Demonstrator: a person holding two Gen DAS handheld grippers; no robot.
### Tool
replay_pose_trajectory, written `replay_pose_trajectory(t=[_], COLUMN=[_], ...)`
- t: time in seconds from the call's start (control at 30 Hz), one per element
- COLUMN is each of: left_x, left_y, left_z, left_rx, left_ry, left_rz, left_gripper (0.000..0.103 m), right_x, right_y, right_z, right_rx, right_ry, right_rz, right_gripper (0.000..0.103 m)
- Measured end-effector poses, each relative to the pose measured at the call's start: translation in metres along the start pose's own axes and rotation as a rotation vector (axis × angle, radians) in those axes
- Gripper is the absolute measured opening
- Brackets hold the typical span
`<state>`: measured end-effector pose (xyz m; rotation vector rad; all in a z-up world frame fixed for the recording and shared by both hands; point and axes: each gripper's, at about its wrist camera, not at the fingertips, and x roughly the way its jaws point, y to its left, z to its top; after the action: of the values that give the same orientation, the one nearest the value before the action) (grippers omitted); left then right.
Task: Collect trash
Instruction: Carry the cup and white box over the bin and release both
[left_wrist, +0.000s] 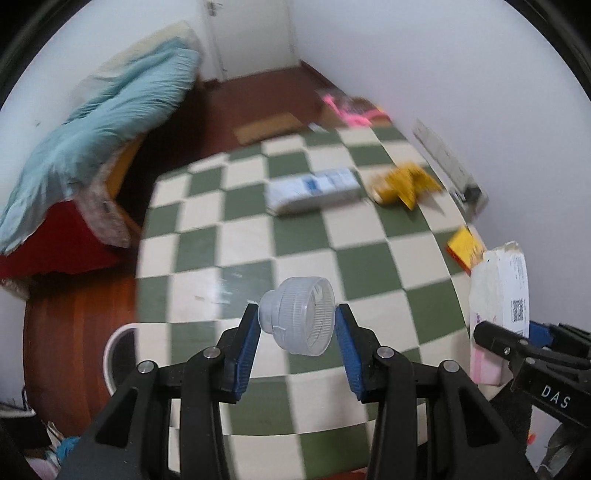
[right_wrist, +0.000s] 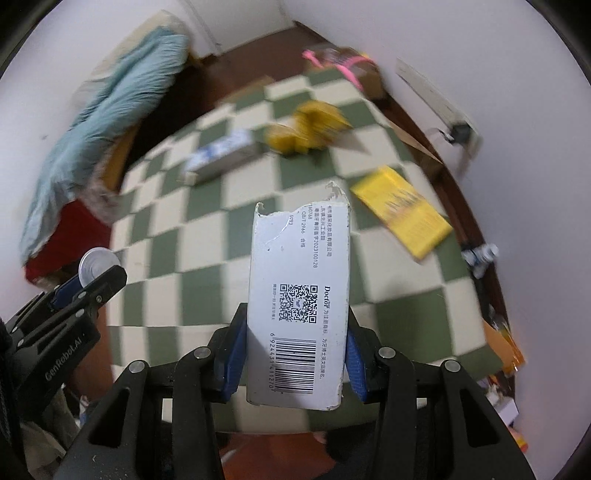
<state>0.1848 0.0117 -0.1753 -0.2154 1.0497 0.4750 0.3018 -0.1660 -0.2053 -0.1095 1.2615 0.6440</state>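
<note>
My left gripper (left_wrist: 297, 325) is shut on a clear plastic cap (left_wrist: 301, 319) and holds it above the green and cream checkered mat (left_wrist: 240, 236). My right gripper (right_wrist: 295, 332) is shut on a torn white carton (right_wrist: 299, 299) with a QR code and a barcode; that carton also shows at the right in the left wrist view (left_wrist: 498, 306). On the mat lie a white and blue box (left_wrist: 314, 190), a crumpled yellow wrapper (left_wrist: 402, 182) and a flat yellow box (right_wrist: 402, 208). The left gripper with the cap shows at the left in the right wrist view (right_wrist: 92, 273).
A bed with a light blue blanket (left_wrist: 99, 125) stands at the left. A white bin rim (left_wrist: 118, 350) shows by the mat's left edge. A cardboard piece (left_wrist: 266, 127) and pink items (left_wrist: 351, 109) lie at the far end. The white wall (left_wrist: 443, 74) runs along the right.
</note>
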Motion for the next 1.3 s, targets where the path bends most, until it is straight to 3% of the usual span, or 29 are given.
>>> replay_pose_trajectory(t=[0.4, 0.6, 0.77, 1.0, 1.2, 1.3], left_x=[-0.059, -0.051, -0.025, 0.033, 0.078, 0.096], left_y=[0.152, 0.223, 0.286, 0.371, 0.419, 0.431], left_z=[-0.008, -0.029, -0.057, -0.107, -0.142, -0.155], left_rx=[-0.186, -0.286, -0.388, -0.574, -0.686, -0.723], left_ry=[-0.088, -0.06, 0.01, 0.144, 0.241, 0.282], left_rz=[0.135, 0.191, 0.222, 0.135, 0.021, 0.004], left_gripper=[0.038, 0.038, 0.038, 0.038, 0.038, 0.039], right_x=[-0.01, 0.028, 0.086, 0.183, 0.247, 0.268], right_y=[0.174, 0.256, 0.317, 0.385, 0.423, 0.436], right_z=[0.005, -0.006, -0.023, -0.041, -0.056, -0.062], right_rx=[-0.213, -0.317, -0.38, -0.449, -0.493, -0.521], right_ry=[-0.014, 0.055, 0.164, 0.318, 0.415, 0.442], right_rz=[0.2, 0.237, 0.25, 0.216, 0.161, 0.134], right_gripper=[0.048, 0.048, 0.048, 0.048, 0.048, 0.049])
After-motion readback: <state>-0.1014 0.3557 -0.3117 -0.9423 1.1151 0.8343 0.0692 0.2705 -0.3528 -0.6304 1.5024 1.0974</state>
